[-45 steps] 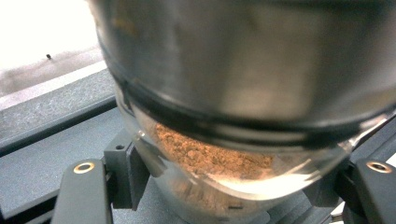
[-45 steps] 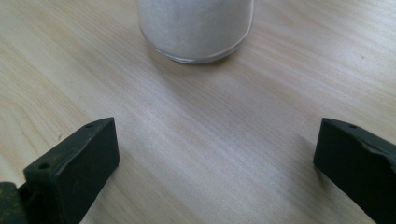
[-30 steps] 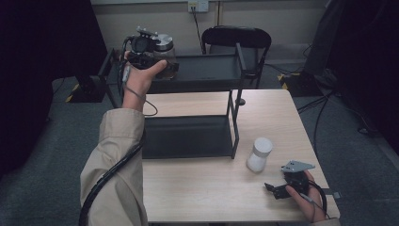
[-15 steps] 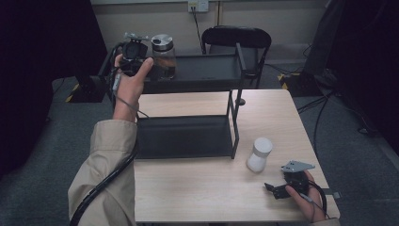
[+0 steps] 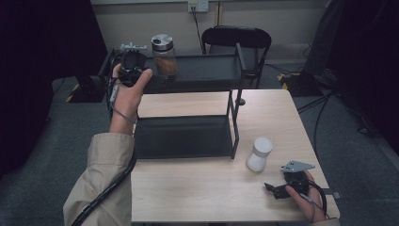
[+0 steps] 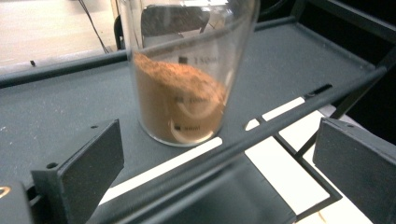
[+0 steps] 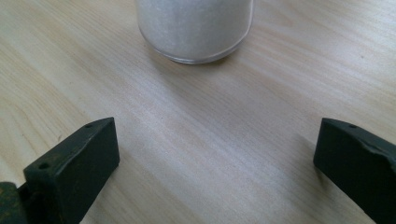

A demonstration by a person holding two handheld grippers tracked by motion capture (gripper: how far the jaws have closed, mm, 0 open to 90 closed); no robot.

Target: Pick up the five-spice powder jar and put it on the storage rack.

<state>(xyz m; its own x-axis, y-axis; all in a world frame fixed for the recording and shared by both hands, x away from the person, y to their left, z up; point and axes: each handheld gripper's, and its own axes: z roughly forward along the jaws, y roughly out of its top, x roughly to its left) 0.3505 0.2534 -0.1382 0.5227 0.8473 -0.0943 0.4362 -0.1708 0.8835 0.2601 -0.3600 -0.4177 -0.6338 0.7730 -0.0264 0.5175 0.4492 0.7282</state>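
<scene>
The glass jar (image 5: 164,55) of brown powder stood upright on the top shelf of the black rack (image 5: 197,70), near its front rail, its metal lid on. The left gripper (image 6: 212,168) hovered just in front of it, jaws spread wide and touching nothing, apparently clear of the glass. Well apart, the white jar (image 5: 259,154) stood on the wooden table (image 5: 197,197), with the right gripper (image 7: 215,163) near it, jaws likewise spread, probably placed to take it

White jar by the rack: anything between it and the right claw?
Nothing visible. The right claw is open, facing the white jar, with bare table between them. The rack stands off to the jar's side.
</scene>
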